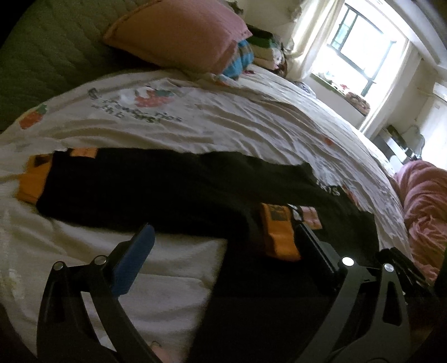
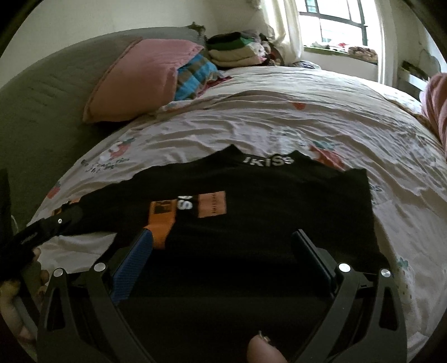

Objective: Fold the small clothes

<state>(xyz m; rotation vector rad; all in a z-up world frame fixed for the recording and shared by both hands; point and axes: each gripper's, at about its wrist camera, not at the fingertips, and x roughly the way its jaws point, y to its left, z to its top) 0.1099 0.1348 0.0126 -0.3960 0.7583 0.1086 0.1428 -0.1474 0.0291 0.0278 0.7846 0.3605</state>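
Note:
A black shirt (image 2: 265,206) with orange patches and white lettering at the collar lies flat on the printed white bedsheet (image 2: 279,131), one sleeve folded across its front. My right gripper (image 2: 223,248) hovers over the shirt's near hem, open wide with nothing pinched. In the left wrist view the same shirt (image 1: 167,190) stretches across the bed with an orange cuff (image 1: 279,231) on top. My left gripper (image 1: 226,243) is open wide above the shirt's near edge, holding nothing. The left gripper (image 2: 56,223) also shows at the left of the right wrist view, held by a hand (image 2: 25,268).
A pink pillow (image 2: 139,83) leans on the green headboard (image 2: 42,111). Beside it lie a blue striped cloth (image 2: 195,75) and a stack of folded clothes (image 2: 237,53). A pink blanket (image 1: 424,206) is bunched at the bed's right. A bright window (image 2: 335,22) is behind.

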